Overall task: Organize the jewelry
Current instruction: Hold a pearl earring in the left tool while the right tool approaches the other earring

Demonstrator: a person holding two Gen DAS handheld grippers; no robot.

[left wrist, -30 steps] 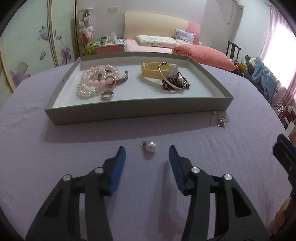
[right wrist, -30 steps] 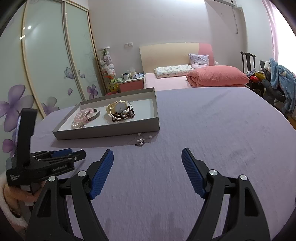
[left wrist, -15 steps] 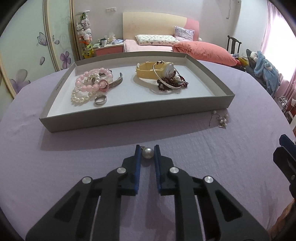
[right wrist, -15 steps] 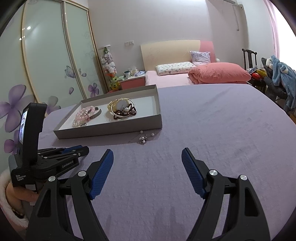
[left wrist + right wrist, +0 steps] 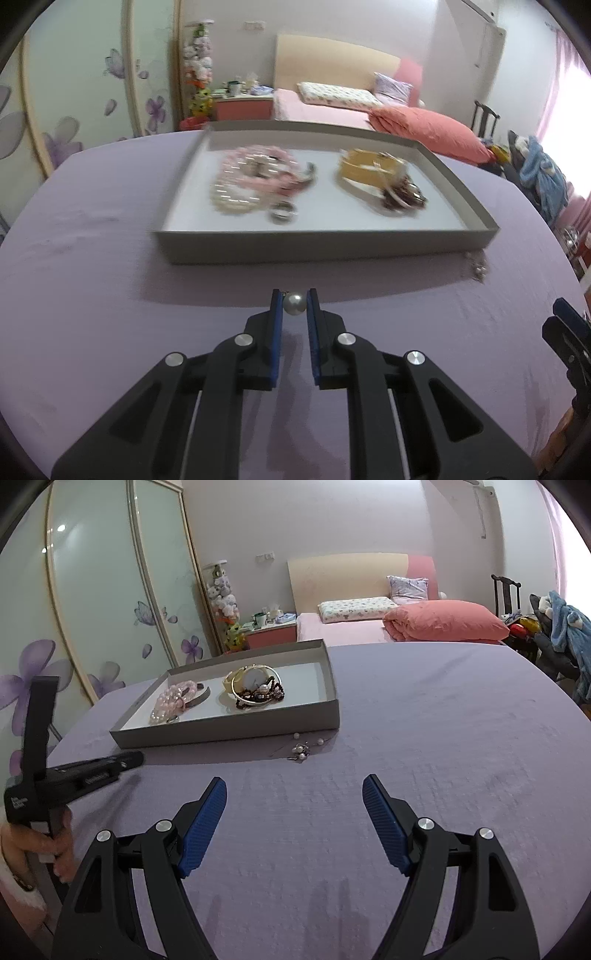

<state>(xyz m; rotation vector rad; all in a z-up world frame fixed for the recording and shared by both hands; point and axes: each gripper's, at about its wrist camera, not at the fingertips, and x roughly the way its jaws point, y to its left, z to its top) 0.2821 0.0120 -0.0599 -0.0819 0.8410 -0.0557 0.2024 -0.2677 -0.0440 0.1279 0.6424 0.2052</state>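
The left claw (image 5: pixel 294 303) is clamped on a pearl earring (image 5: pixel 294 304) just before the grey tray (image 5: pixel 325 242); the right claw (image 5: pixel 294 825) hangs apart over the purple table (image 5: pixel 424 716).

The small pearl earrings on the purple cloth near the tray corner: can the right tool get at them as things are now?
Probably yes. The right tool is open and empty, and only bare purple cloth lies between it and the pearl earrings; the tray stands behind them.

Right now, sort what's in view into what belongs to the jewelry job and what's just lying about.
Job:
- pearl earring, clamped in left claw
- grey tray
- bracelets, watch
- loose earrings
- right claw, open

Lying about:
- pillows
- plush toys
- chair
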